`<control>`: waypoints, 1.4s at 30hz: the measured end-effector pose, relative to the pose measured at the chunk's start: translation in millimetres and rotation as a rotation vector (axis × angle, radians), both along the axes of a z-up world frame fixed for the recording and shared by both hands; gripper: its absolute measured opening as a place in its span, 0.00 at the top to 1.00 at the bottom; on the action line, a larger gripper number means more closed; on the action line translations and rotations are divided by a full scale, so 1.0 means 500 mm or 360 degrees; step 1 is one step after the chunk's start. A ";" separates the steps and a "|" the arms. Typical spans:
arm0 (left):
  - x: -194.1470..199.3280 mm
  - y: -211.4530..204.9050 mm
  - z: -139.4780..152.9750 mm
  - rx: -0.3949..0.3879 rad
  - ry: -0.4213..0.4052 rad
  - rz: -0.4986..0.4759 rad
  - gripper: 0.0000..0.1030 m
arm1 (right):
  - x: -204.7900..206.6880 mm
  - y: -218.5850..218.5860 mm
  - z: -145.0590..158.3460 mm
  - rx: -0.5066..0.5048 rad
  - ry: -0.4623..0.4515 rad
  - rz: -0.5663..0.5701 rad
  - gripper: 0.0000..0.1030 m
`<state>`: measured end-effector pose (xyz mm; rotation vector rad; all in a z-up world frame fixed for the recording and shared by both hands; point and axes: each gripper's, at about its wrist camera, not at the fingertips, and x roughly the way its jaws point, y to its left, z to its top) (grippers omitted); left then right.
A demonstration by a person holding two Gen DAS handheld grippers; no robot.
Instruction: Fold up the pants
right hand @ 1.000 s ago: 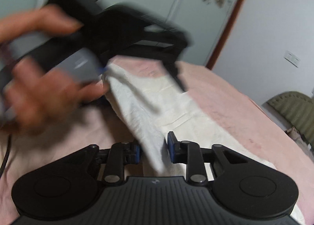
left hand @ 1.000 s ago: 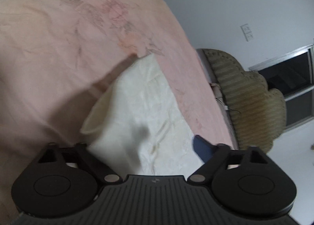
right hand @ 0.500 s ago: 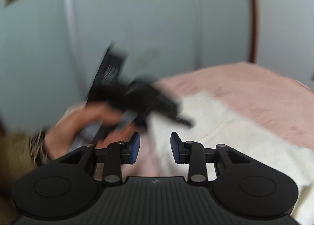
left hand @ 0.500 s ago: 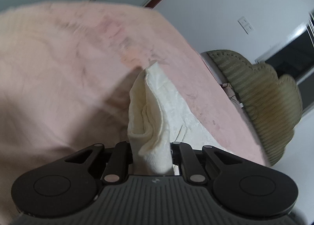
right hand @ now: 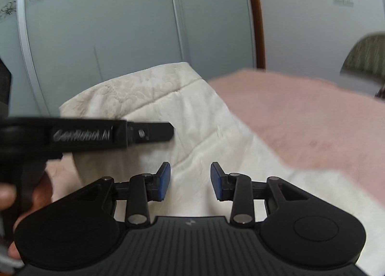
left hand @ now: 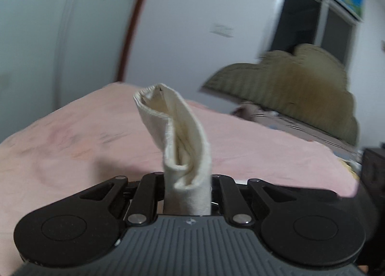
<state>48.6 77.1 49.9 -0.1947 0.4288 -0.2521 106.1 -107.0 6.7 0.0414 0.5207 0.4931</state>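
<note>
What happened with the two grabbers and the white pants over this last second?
The left gripper, open a second ago, shut on the pants and lifted that bunched end up off the pink bed. The right gripper, closed on the cloth a second ago, let go and now hangs open above the pants. The rest of the pants stayed lying on the bed.

Left claw [left hand: 187, 194]: matte black linkage arms, silver pivot screws, round black side discs, ribbed dark grey housing with small white logo. In the right wrist view it shows as a black bar with blurred white lettering. Right claw [right hand: 190, 181]: same black build, blue pads [right hand: 164, 181] on the fingertips. Bare skin of left hand [right hand: 9, 197] at frame edge, blurred
</note>
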 end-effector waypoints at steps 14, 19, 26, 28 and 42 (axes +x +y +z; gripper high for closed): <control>-0.073 -0.378 -0.003 0.0130 -0.0112 -0.0505 0.83 | -0.160 -0.255 0.056 -0.0260 -0.0281 -0.0262 0.65; -0.066 -0.492 -0.045 0.0144 -0.0073 -0.0614 0.81 | -0.184 -0.321 0.042 -0.0334 -0.0215 -0.0377 0.65; -0.056 -0.586 -0.115 0.0183 0.0062 -0.0714 0.78 | -0.230 -0.445 -0.022 -0.0271 -0.0164 -0.0426 0.63; -0.051 -0.602 -0.140 0.0194 0.0130 -0.0749 0.78 | -0.234 -0.479 -0.050 -0.0209 -0.0043 -0.0447 0.63; -0.057 -0.631 -0.214 0.0324 0.0284 -0.1020 0.46 | -0.343 -0.525 -0.117 -0.0107 0.0297 -0.0787 0.38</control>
